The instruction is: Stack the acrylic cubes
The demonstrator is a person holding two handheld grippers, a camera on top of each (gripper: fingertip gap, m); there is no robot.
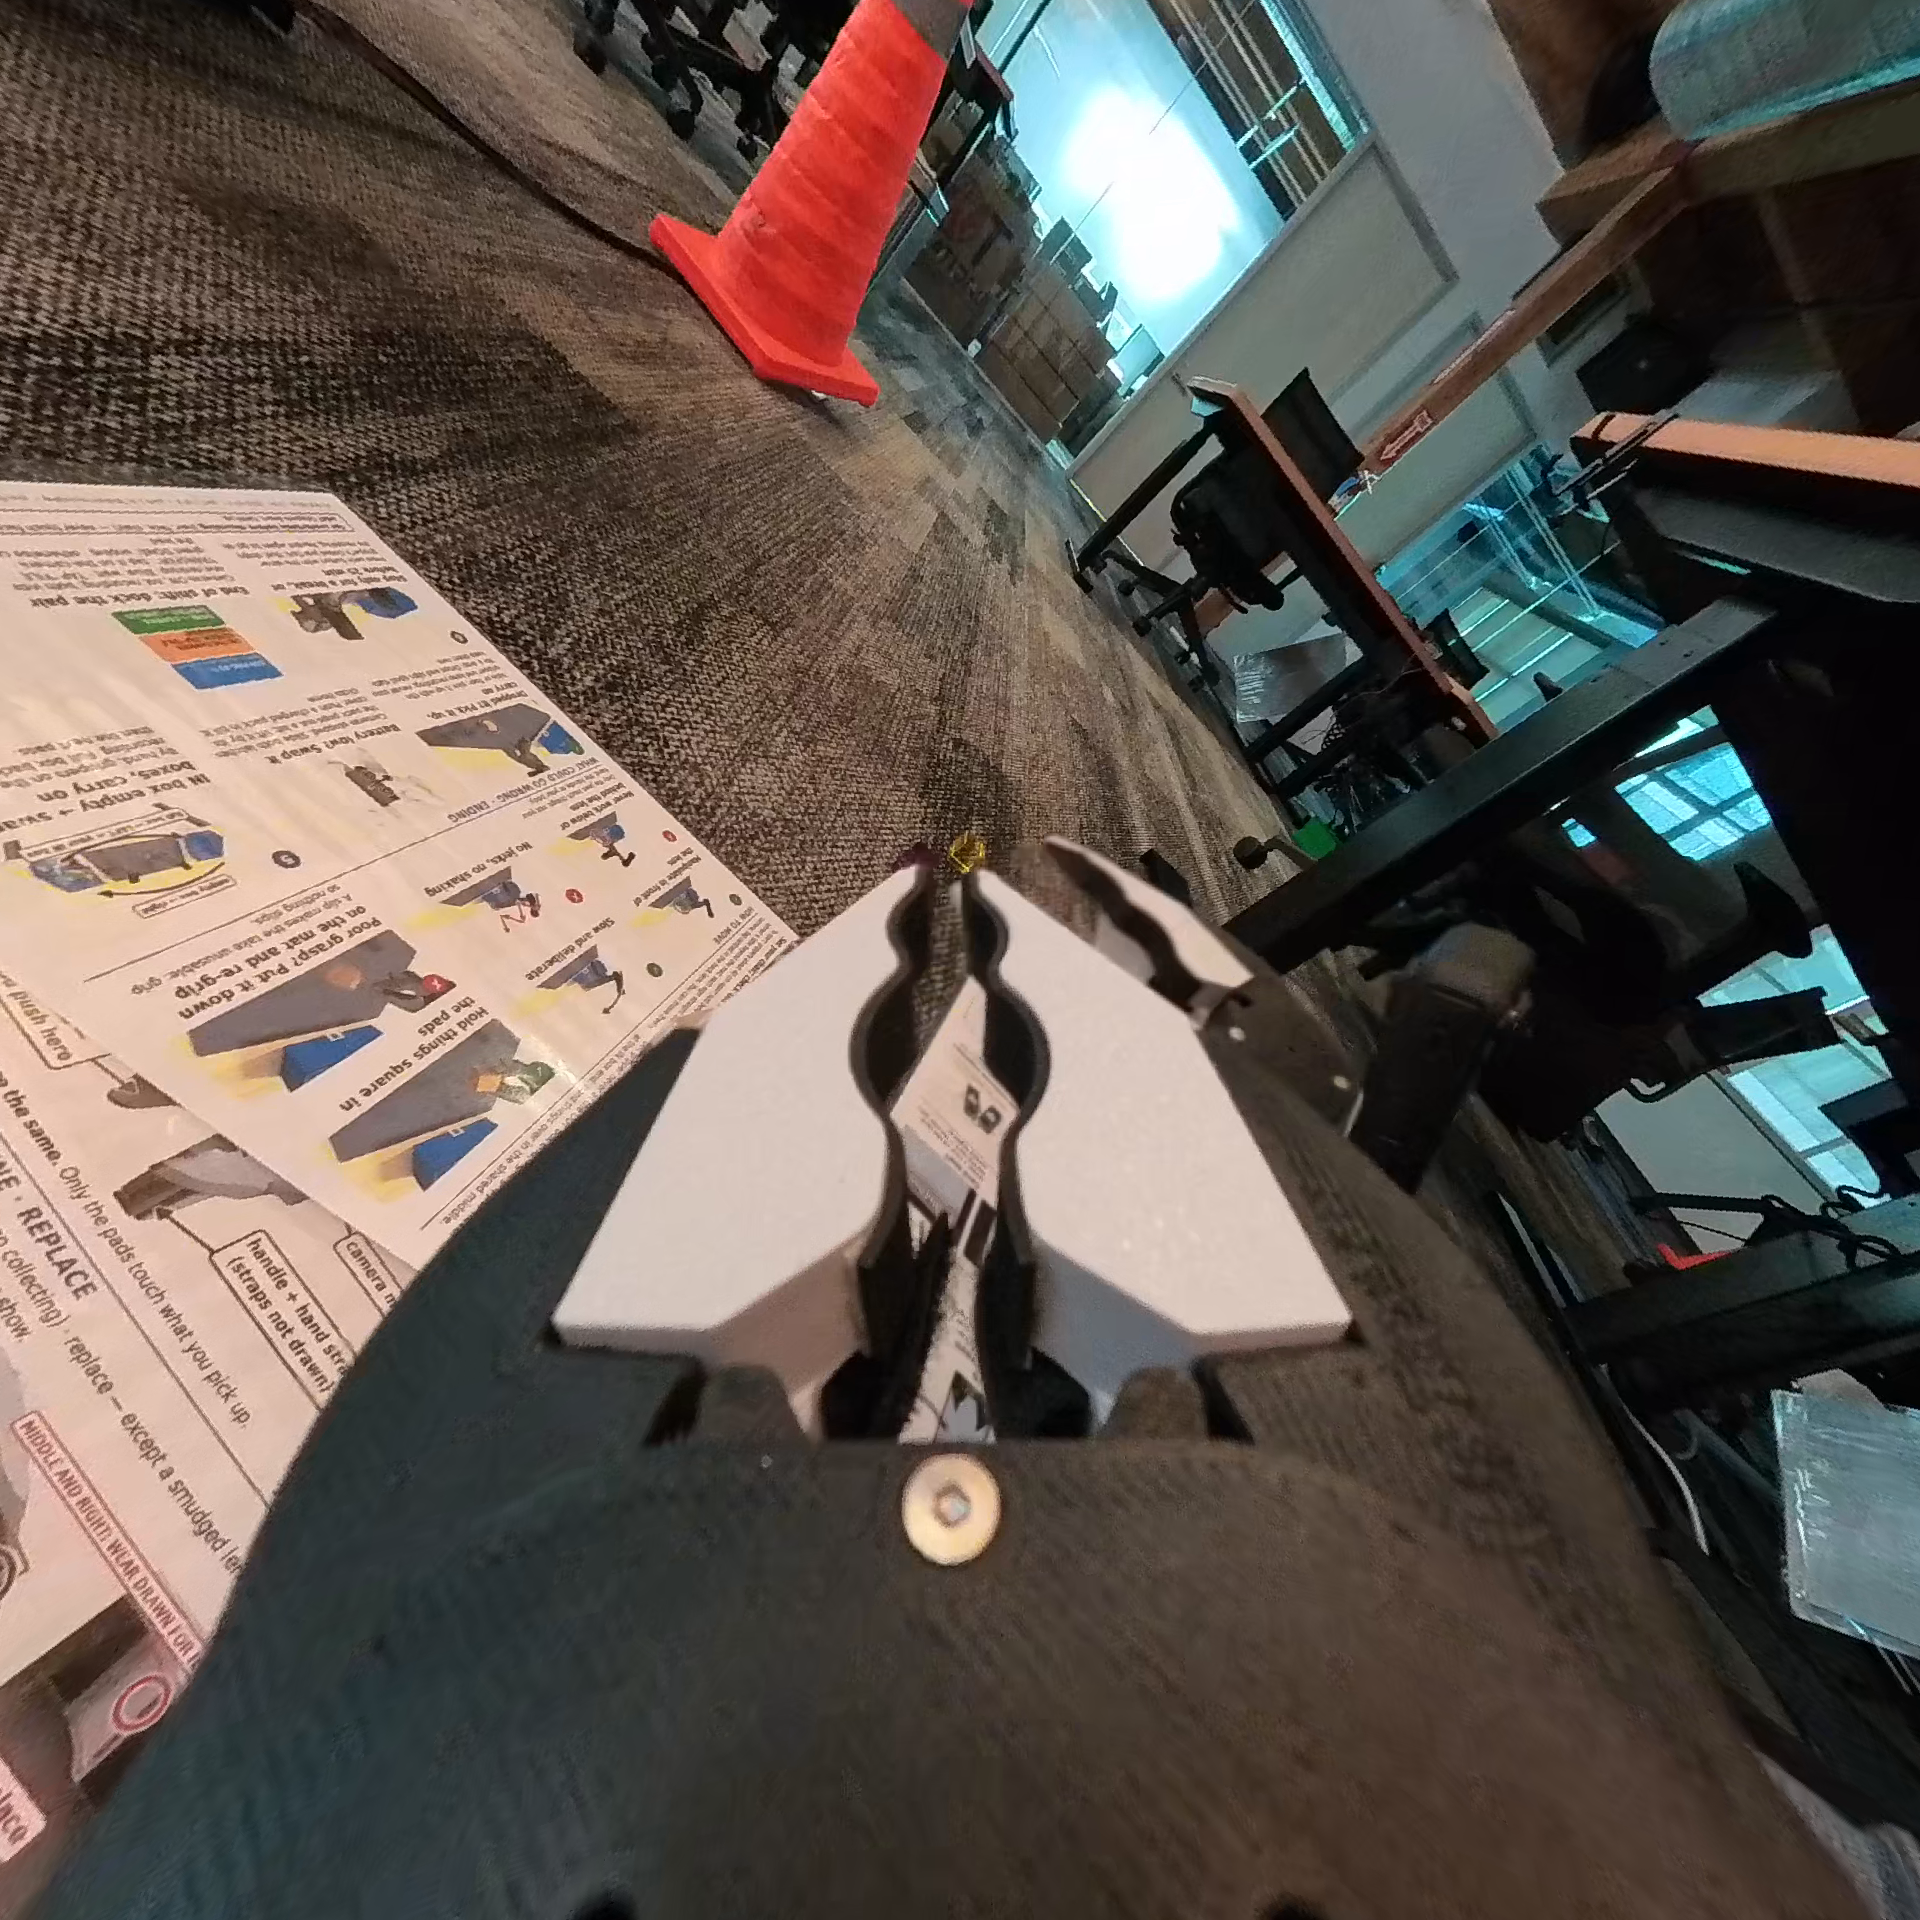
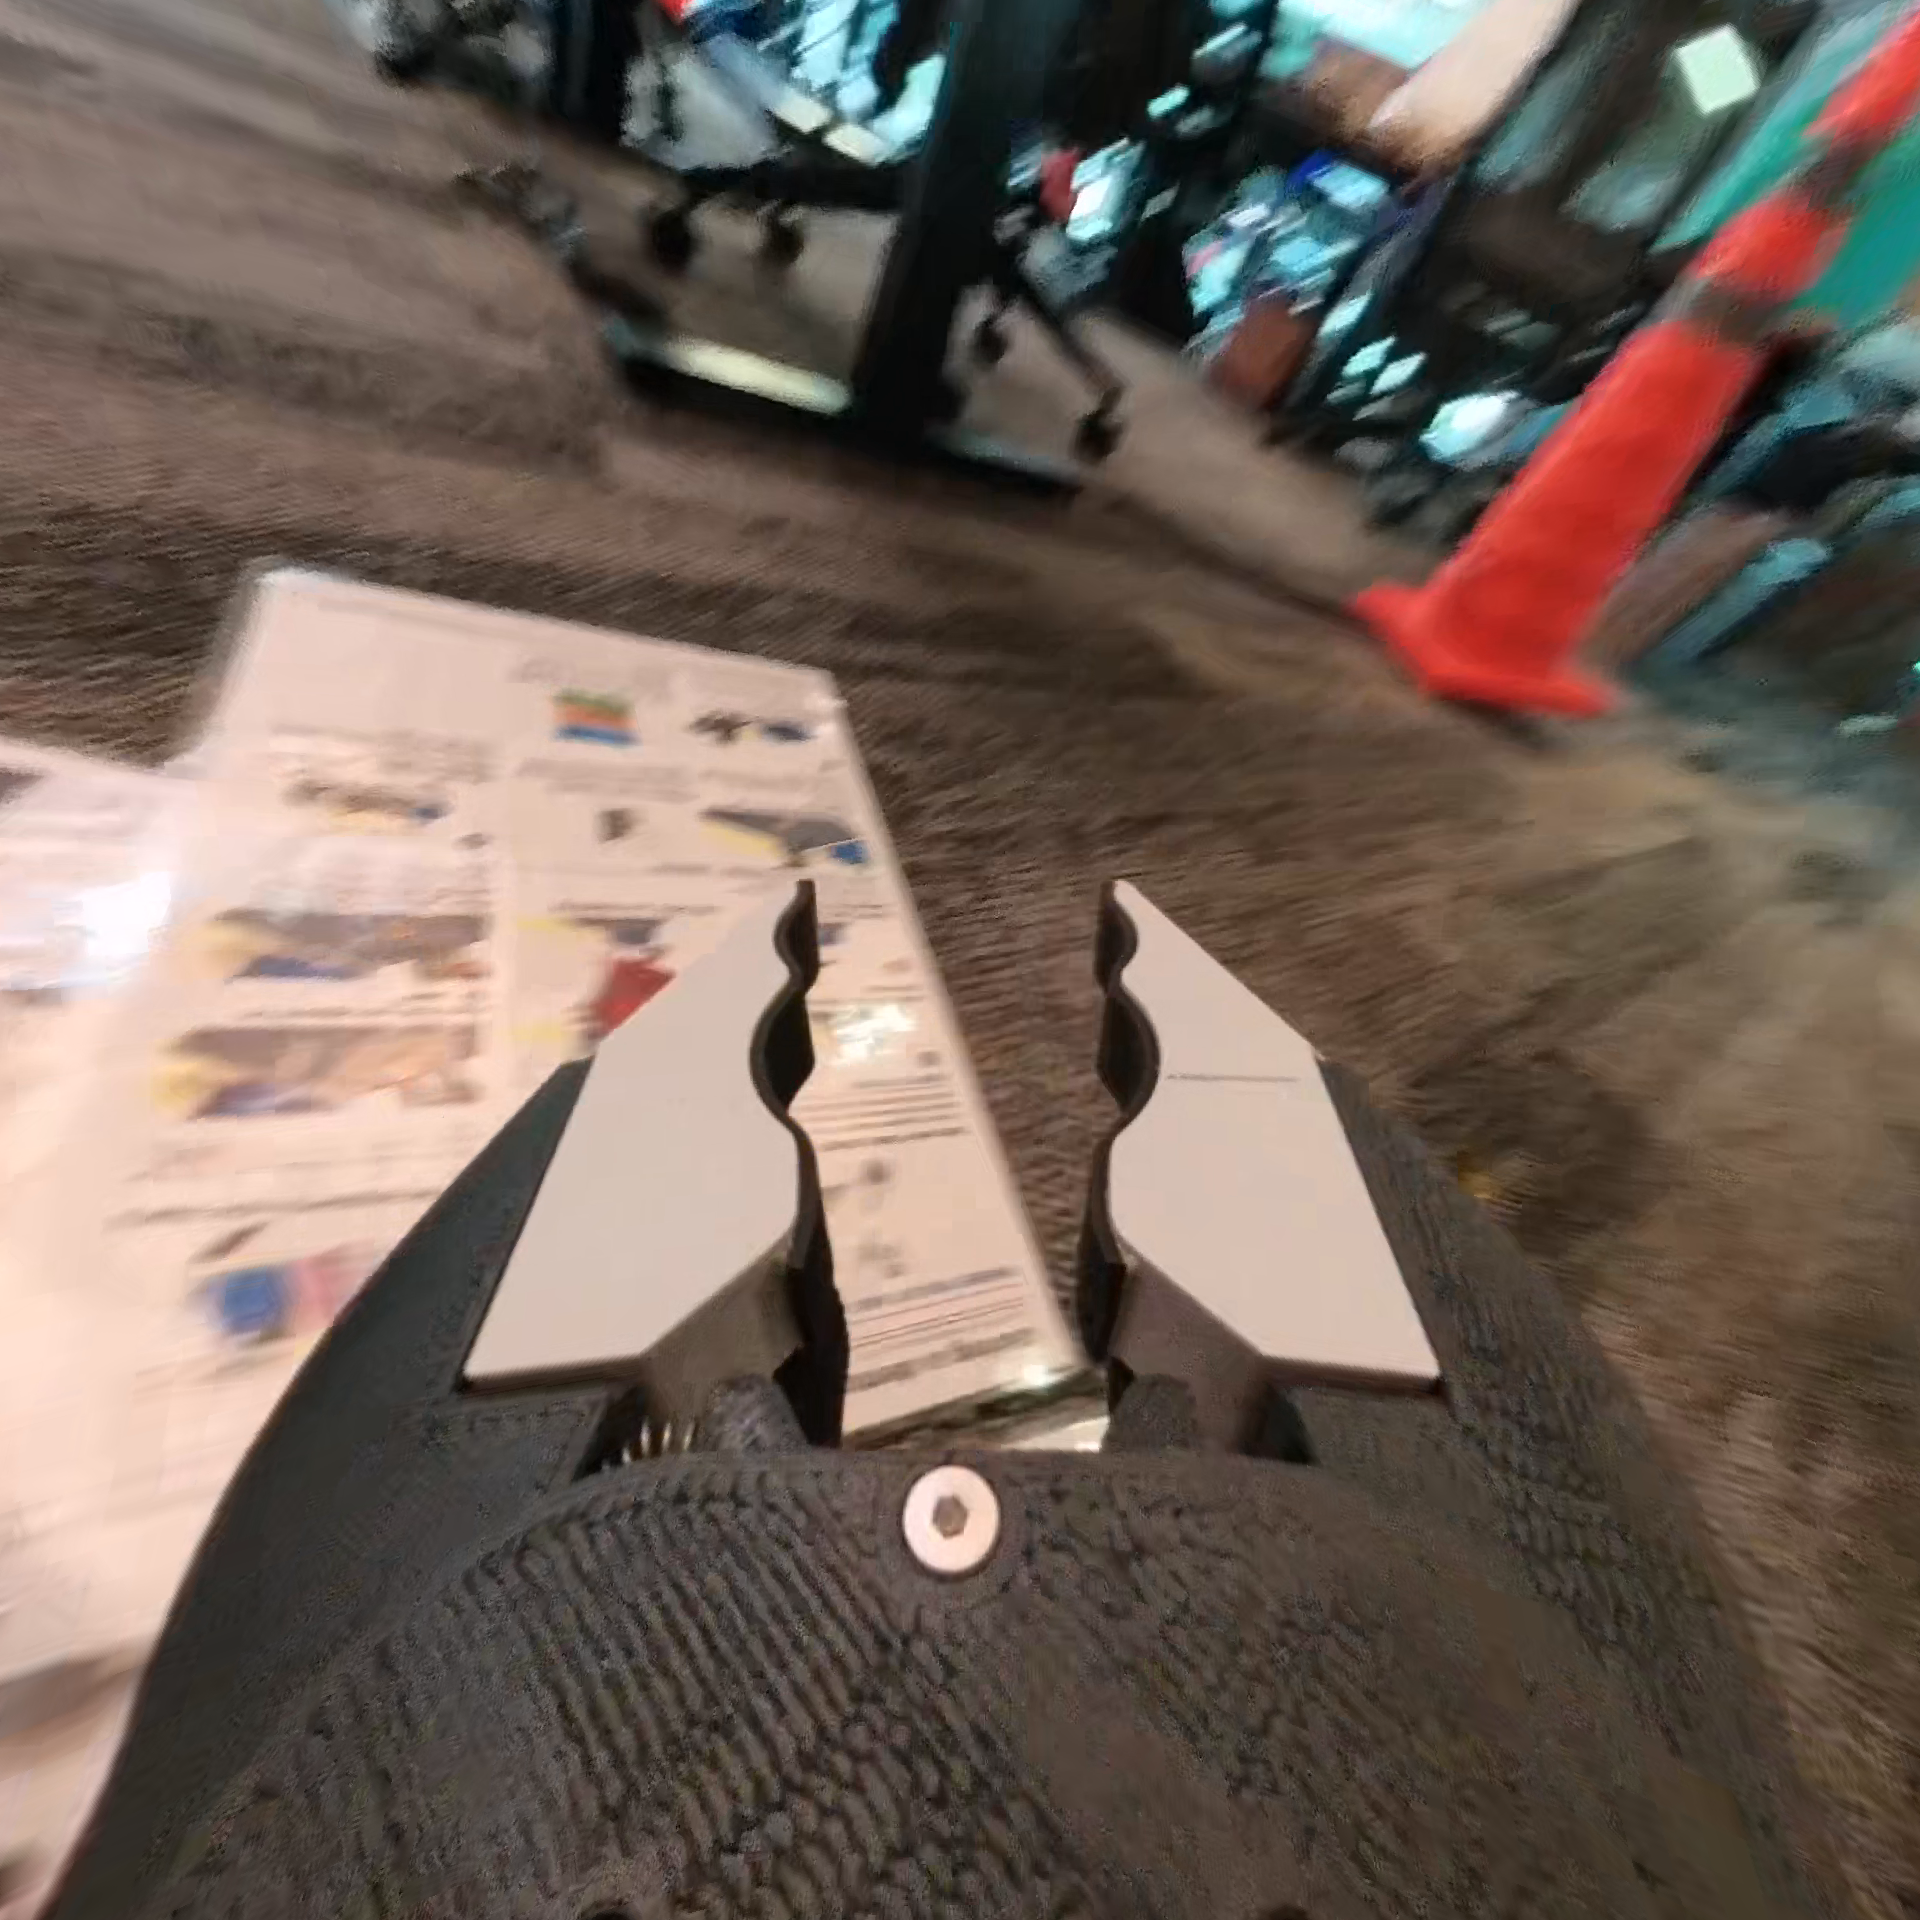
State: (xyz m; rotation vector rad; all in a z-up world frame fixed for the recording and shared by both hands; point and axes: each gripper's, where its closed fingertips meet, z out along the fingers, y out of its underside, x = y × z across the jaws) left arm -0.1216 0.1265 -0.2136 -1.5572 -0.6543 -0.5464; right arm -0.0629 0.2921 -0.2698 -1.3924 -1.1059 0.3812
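Up close, our left gripper (image 1: 945, 883) has its jaws nearly shut, nothing visibly gripped; our right gripper (image 2: 956, 904) gapes empty above the printed sheet's (image 2: 582, 831) edge. Beyond the sheet stands an orange cone (image 1: 821, 208). Pinching carpet (image 1: 623, 416) could snag.

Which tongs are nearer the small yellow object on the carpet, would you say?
Left, apparently: the left tongs point at the yellow object, tips just short of it; the right tongs lie off to its right.
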